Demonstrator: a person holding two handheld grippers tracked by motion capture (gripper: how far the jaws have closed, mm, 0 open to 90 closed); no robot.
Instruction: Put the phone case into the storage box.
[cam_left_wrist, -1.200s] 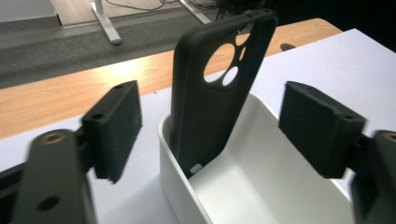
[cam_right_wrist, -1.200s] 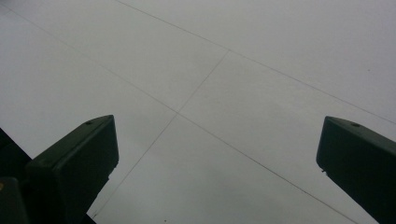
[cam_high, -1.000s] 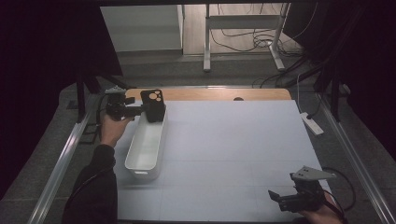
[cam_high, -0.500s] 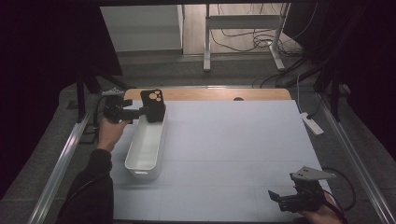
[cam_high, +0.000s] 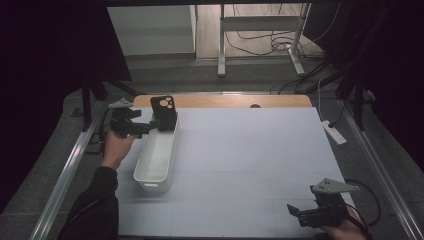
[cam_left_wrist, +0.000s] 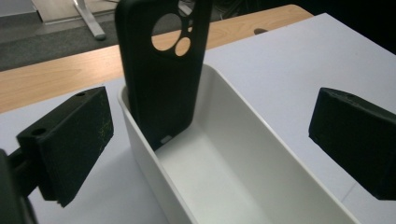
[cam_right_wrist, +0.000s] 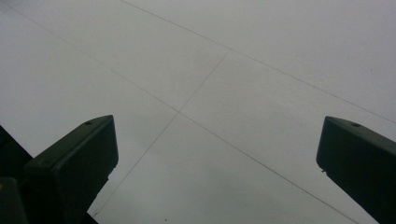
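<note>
A black phone case (cam_high: 164, 112) with round camera holes stands upright at the far end of a long white bin (cam_high: 151, 184), leaning on the bin's end wall. My left gripper (cam_high: 146, 127) hangs just left of the case, open. In the left gripper view the case (cam_left_wrist: 161, 84) rises from the bin (cam_left_wrist: 243, 116) ahead of the left gripper (cam_left_wrist: 210, 154), whose jaws stand wide apart and clear of it. At the near right corner my right gripper (cam_high: 298, 214) hovers open over the bare white mat (cam_right_wrist: 233, 70), with nothing in the right gripper (cam_right_wrist: 217, 163).
The white mat (cam_high: 250, 150) covers most of the table, and a strip of wooden tabletop (cam_high: 280, 101) shows at the far edge. Metal rails run along both sides. A small white device (cam_high: 334, 132) lies off the mat's right edge.
My left gripper has drawn back a little to the left, away from the phone case. The case and bin stay in place. The right gripper has not moved.
</note>
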